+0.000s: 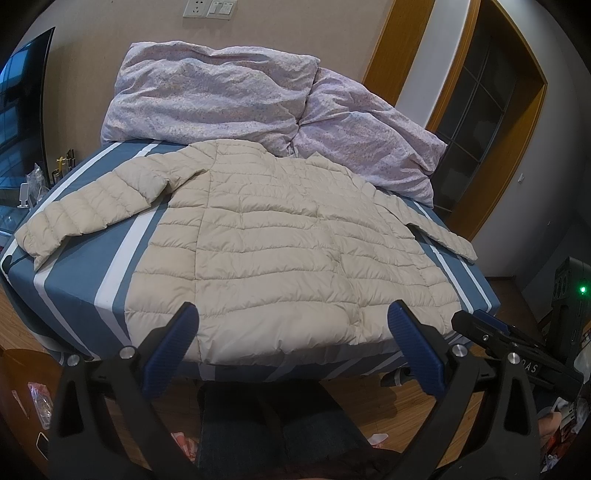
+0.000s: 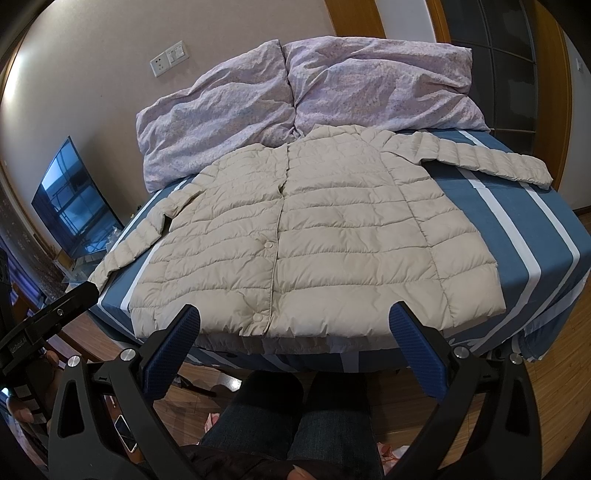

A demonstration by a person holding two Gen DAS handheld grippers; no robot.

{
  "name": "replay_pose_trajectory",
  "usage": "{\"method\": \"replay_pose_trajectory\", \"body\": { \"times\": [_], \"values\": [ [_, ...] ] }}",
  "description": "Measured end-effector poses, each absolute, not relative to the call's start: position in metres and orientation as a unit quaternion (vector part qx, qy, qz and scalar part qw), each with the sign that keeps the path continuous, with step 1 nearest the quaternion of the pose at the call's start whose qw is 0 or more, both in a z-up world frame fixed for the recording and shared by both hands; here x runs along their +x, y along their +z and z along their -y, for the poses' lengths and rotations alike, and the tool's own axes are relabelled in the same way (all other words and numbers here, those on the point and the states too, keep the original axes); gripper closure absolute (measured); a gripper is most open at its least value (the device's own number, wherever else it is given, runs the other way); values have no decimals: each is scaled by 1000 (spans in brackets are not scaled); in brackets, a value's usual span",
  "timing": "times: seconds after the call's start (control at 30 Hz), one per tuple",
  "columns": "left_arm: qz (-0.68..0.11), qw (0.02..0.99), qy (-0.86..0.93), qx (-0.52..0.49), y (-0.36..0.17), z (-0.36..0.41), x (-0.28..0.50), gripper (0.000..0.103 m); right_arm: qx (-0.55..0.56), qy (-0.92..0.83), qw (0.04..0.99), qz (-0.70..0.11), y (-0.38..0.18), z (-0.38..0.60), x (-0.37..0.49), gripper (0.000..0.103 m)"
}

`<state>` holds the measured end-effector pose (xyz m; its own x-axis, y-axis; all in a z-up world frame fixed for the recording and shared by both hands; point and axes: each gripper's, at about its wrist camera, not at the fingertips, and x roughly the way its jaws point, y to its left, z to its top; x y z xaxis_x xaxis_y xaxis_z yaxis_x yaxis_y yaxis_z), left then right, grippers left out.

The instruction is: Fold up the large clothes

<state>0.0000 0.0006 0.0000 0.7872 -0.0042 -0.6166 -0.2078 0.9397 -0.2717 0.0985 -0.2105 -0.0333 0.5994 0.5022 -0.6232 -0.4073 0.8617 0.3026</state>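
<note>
- So far, the beige puffer jacket lies flat, unfolded, sleeves toward 9 and 3 o'clock on the bed.
- Left hand-held gripper and right hand-held gripper hover, jaws apart, empty; every fold remains.

The quilted jacket is beige. The bed sheet is blue with white stripes. The duvet is pale lilac with a fine speckled print. Both grippers carry dark blue textured pads on black frames.

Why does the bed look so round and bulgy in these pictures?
Fisheye distortion: in the left wrist view the blue-and-white striped bed sheet bows outward; in the right wrist view the wooden door frame curves, corners go black, and the beige quilted jacket stays sharp.
</note>
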Motion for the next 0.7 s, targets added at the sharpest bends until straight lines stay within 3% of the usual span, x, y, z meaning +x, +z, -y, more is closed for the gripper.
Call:
{"method": "replay_pose_trajectory", "body": {
  "times": [0.7],
  "values": [
    [-315,933,59,-167,10,-10,5,2,72,247,896,-362,-25,215,109,1]
  ]
}}
